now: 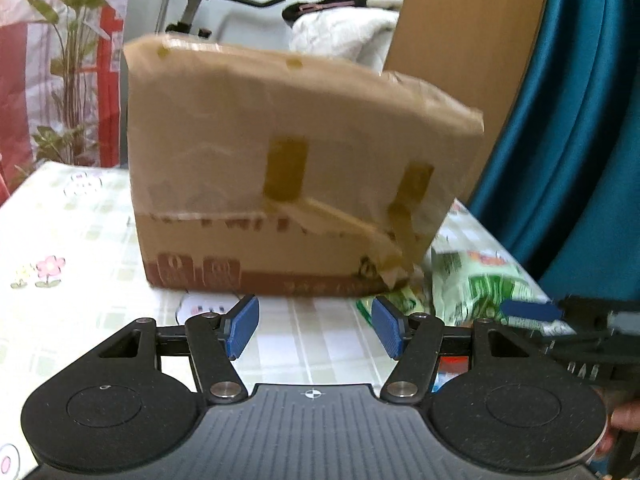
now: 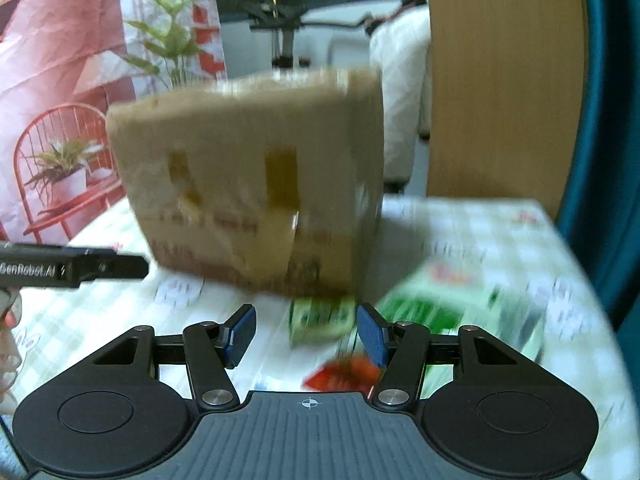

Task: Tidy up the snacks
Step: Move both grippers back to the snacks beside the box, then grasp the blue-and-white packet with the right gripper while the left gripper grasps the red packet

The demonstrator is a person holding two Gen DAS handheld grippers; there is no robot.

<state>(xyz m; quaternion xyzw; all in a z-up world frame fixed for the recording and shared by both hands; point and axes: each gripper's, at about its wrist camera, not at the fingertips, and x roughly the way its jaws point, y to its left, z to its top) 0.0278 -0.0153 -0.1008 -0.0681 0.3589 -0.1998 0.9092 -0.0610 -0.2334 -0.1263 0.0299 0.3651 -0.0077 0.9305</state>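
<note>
Over on the left of the cardboard box [image 1: 288,168], a potted plant [image 1: 76,60] stands against a red-and-white sheet beyond the checked tablecloth [image 1: 80,220]. Only the right wrist view shows a red wire chair [image 2: 60,160] out that way, with a small planter on it. The box itself sits upright on the cloth, patched with strips of yellowish tape, and it hides whatever lies behind it.

Before the box, the left gripper [image 1: 314,326] hangs with its blue pads apart and nothing between them. The right gripper [image 2: 306,330] is likewise apart and empty; a small green snack pack [image 2: 322,316] lies on the cloth past its pads, close against the box's near right corner. A larger green snack bag [image 1: 476,284] lies just right of the box. A red packet [image 2: 344,374] shows nearest, seen clearly only from the right wrist. Right of everything hang a wooden panel [image 1: 460,40] and a teal curtain [image 1: 580,120].
</note>
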